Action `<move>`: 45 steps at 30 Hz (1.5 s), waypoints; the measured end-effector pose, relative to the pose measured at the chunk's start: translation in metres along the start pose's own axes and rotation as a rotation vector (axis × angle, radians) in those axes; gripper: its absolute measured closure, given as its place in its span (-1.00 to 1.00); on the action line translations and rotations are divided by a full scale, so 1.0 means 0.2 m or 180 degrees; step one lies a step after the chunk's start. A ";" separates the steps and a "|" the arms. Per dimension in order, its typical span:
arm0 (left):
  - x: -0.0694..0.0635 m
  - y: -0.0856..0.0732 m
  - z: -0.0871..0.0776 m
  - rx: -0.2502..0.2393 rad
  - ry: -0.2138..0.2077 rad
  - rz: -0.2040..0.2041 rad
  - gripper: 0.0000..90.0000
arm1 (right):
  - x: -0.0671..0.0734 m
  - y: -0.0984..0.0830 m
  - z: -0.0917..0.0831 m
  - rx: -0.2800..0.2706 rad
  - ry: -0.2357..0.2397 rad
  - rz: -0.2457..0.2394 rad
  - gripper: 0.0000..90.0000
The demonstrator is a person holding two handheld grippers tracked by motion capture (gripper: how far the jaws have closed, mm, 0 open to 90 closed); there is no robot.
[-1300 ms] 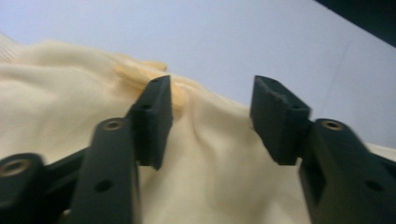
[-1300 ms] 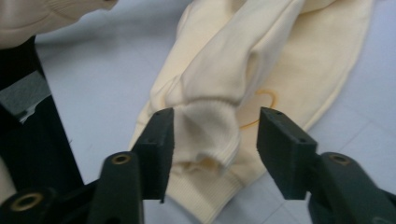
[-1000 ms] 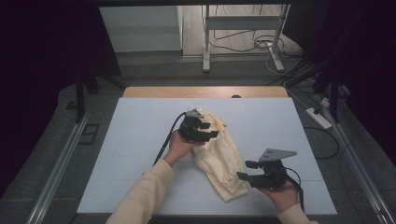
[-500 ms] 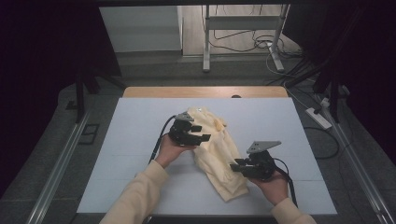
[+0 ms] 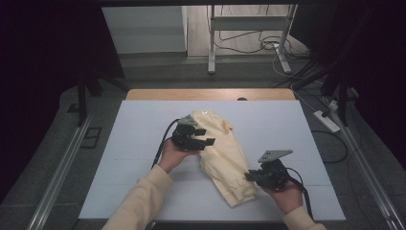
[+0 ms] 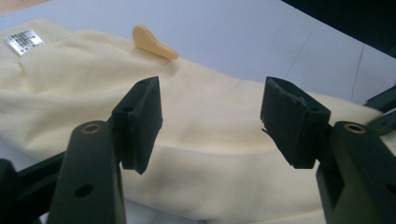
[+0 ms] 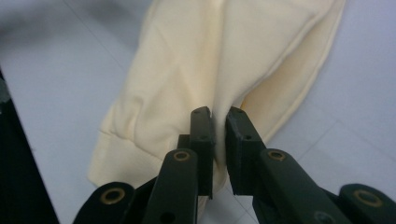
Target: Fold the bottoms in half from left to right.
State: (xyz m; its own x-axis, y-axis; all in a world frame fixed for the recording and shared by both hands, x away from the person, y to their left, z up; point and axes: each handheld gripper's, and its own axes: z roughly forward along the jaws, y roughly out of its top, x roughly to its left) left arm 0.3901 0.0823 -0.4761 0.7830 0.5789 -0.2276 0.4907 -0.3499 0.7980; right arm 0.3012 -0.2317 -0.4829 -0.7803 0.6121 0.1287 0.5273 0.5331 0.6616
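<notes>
A pale yellow, soft cotton garment (image 5: 224,153) lies crumpled lengthwise on the white table top (image 5: 119,158), near its middle. The left gripper (image 5: 205,136), jaws spread wide apart, hovers at the garment's upper part, just beside a small silver label (image 6: 23,40) sewn at the neck. The right gripper (image 7: 219,122) has its jaws pressed together on a fold of cloth near the ribbed hem (image 7: 116,154).
</notes>
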 end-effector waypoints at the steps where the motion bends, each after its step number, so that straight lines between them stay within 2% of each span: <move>1: 0.00 0.00 0.00 0.0001 -0.0001 0.0000 -0.16 | -0.01 -0.01 0.02 0.0062 -0.0019 0.0000 0.81; 4: 0.00 0.00 0.01 0.0007 0.0004 -0.0002 -0.16 | -0.04 -0.03 0.06 0.0170 -0.0031 0.0041 0.81; 8: 0.00 0.00 0.01 0.0021 0.0009 0.0006 -0.16 | -0.06 -0.05 0.08 0.0188 -0.0031 0.0119 0.80; 12: 0.00 0.00 0.01 0.0018 0.0012 0.0017 -0.16 | -0.05 -0.04 0.06 0.0095 -0.0154 0.0045 0.47; 14: 0.00 0.00 0.01 0.0011 0.0012 0.0017 -0.16 | -0.04 -0.03 0.03 -0.0030 -0.0147 0.0040 0.31; 16: 0.00 0.00 0.00 -0.0002 0.0011 0.0009 -0.16 | -0.01 -0.01 -0.01 -0.0181 -0.0128 -0.0047 0.19; 17: 0.00 0.00 0.00 -0.0005 0.0006 0.0002 -0.16 | 0.01 0.00 -0.03 -0.0254 -0.0090 -0.0141 0.16; 19: 0.01 0.00 0.00 -0.0010 0.0019 -0.0008 -0.16 | 0.06 0.02 -0.05 -0.0285 -0.0037 -0.0300 0.11; 21: 0.01 -0.01 0.00 -0.0015 0.0020 -0.0029 -0.17 | 0.12 0.03 -0.04 -0.0258 0.0058 -0.0422 0.07; 24: 0.01 0.00 -0.01 -0.0027 0.0020 -0.0022 -0.17 | 0.18 0.04 0.00 -0.0174 0.0191 -0.0520 0.00; 27: 0.01 0.00 -0.01 -0.0027 0.0017 -0.0021 -0.16 | 0.21 0.03 0.04 -0.0051 0.0208 -0.0588 -0.06; 30: 0.01 0.00 -0.01 -0.0035 0.0014 -0.0031 -0.16 | 0.21 0.02 0.09 0.0052 0.0162 -0.0640 -0.09; 35: 0.02 -0.01 -0.01 -0.0036 0.0013 -0.0047 -0.17 | 0.21 0.00 0.14 0.0231 0.0039 -0.0732 -0.05; 38: 0.03 -0.01 -0.01 -0.0050 0.0011 -0.0063 -0.17 | 0.20 -0.01 0.15 0.0286 -0.0046 -0.0771 0.20; 41: 0.03 -0.01 -0.02 -0.0053 0.0014 -0.0064 -0.17 | 0.20 0.01 0.13 0.0243 -0.0043 -0.0688 0.55; 45: 0.03 -0.01 -0.02 -0.0055 0.0014 -0.0063 -0.17 | 0.20 0.02 0.11 0.0189 0.0089 -0.0635 0.67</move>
State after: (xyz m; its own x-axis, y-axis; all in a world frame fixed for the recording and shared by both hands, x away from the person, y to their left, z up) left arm 0.3924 0.0886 -0.4765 0.7715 0.5888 -0.2411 0.4993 -0.3255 0.8029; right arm 0.2794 -0.1927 -0.4909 -0.8799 0.4748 0.0205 0.3796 0.6761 0.6315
